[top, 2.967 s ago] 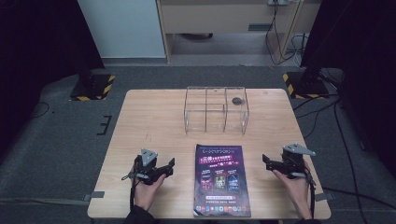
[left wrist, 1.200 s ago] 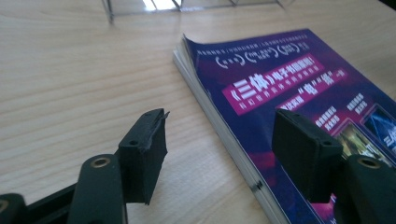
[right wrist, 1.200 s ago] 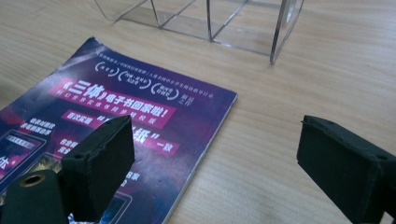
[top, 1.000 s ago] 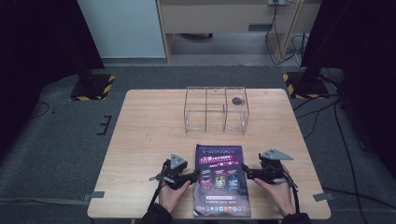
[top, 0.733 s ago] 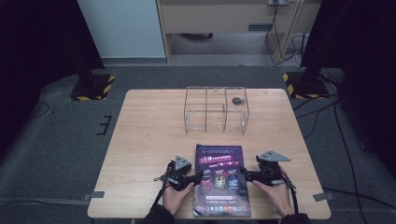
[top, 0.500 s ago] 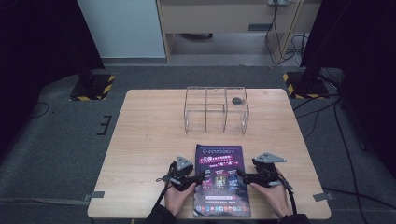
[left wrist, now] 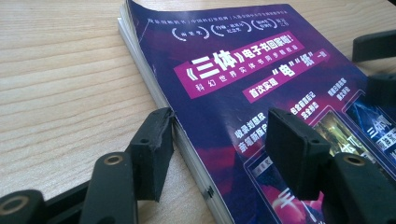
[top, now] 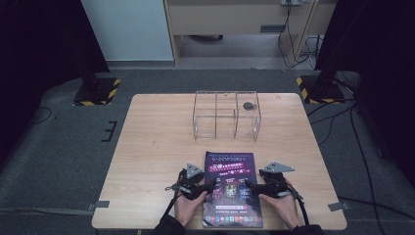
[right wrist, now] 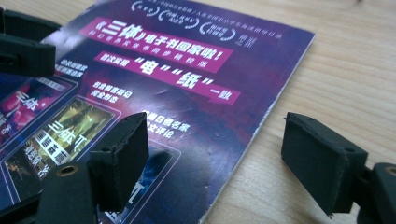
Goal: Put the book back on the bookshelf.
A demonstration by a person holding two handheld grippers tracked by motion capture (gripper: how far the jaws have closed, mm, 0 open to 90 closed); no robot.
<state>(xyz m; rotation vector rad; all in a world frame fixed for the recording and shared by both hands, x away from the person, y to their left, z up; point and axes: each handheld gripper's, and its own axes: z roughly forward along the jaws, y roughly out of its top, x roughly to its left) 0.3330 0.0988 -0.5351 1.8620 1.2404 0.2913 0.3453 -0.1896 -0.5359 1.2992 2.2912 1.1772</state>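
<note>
Magazine [top: 230,188] flat on table [top: 156,147]; my left claw [left wrist: 219,140] and right claw [right wrist: 215,154] straddle its side edges unclenched, right just narrowing, to lift.

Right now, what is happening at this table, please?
A person holds a gripper in each hand at the two sides of a purple magazine lying flat on the wooden table. The left gripper straddles its spine edge, one jaw on the table, the other above the cover. The right gripper straddles the opposite edge; its jaws have just been closing but do not yet press it. A clear wire rack stands farther back.
</note>
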